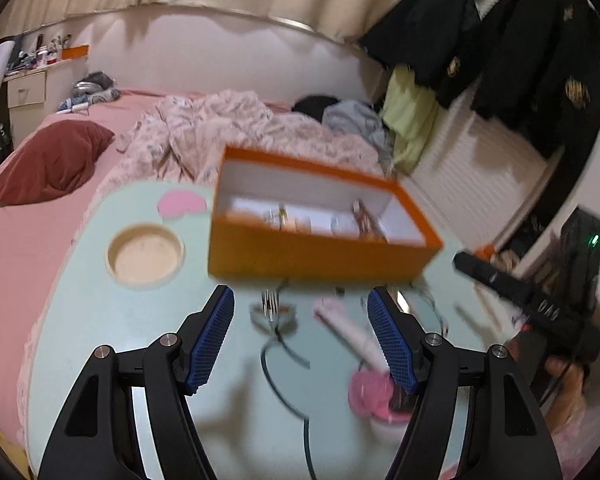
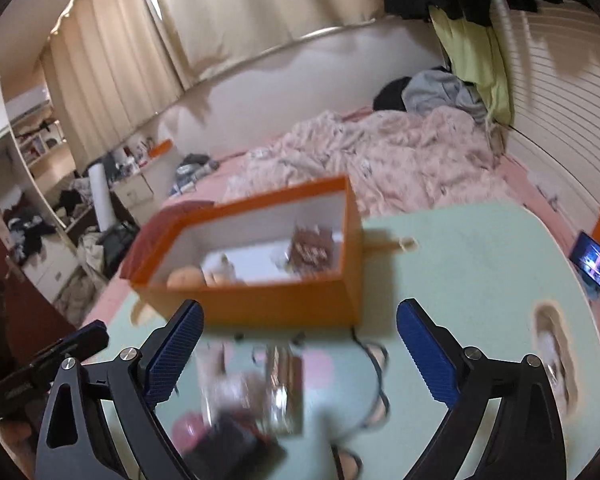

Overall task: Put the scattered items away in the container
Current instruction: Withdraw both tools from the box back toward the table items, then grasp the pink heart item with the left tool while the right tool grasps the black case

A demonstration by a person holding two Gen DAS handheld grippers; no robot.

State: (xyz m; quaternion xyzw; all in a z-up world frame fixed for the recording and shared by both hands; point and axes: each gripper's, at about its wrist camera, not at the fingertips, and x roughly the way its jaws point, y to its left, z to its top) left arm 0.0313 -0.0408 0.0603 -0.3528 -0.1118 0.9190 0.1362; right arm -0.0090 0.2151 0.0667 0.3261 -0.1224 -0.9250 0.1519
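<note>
left gripper [image 1: 300, 336] jaws spread, empty | right gripper [image 2: 300, 356] jaws spread, empty | orange box [image 1: 320, 258] on green table [image 1: 148, 320] | blurry items near box

Left gripper [image 1: 301, 336] and right gripper [image 2: 300, 354], jaws apparently wide apart, empty.

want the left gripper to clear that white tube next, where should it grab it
Grip the white tube around its mid-length, coming down from above with the fingers across its narrow width. It lies flat and diagonal on the table, between the open left gripper pads, so rotate to match.
</note>
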